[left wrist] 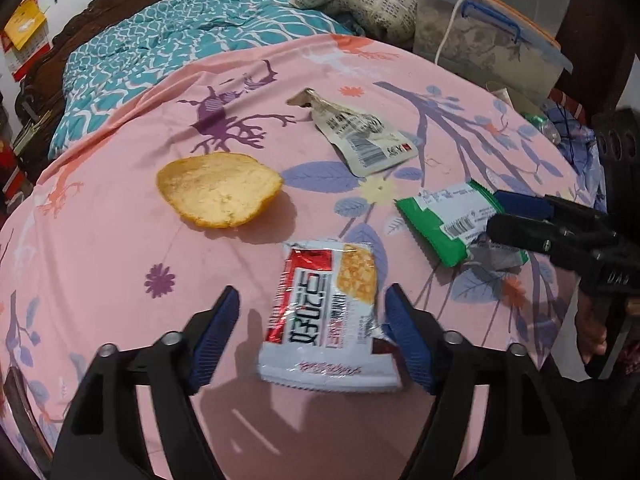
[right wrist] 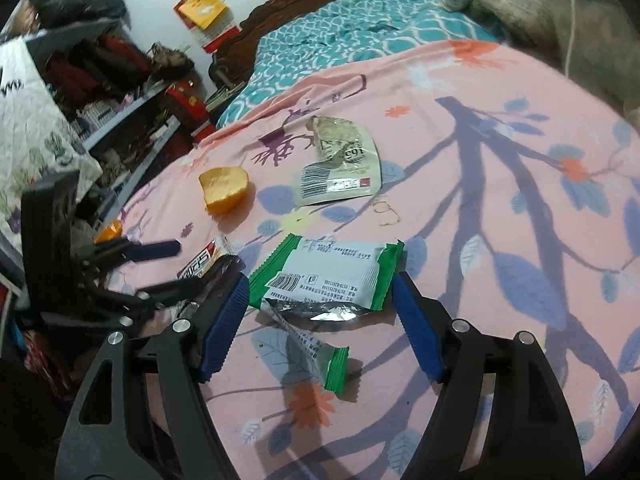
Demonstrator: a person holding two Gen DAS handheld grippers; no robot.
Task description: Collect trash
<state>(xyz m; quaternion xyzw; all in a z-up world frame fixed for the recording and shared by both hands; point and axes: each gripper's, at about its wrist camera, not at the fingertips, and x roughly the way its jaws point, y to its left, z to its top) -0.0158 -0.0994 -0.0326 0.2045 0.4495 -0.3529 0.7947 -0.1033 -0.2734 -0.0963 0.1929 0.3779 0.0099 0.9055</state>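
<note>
Left wrist view: left gripper released, blue fingers wide apart on both sides of the red and white foil snack wrapper, right pad just beside its edge, contact not possible to tell. Wrapper lying flat on the pink floral bedsheet, near the close edge of the bed. Further in, curved piece of orange peel, inner side up, and crumpled grey-white pouch with barcode, well apart from each other.

Right wrist view: right gripper also released, pads standing at both sides of the torn green and white foil wrapper, not pressing on it. Small torn green strip of it lying closer, between the fingers. Teal patterned blanket toward the far end of the bed.
</note>
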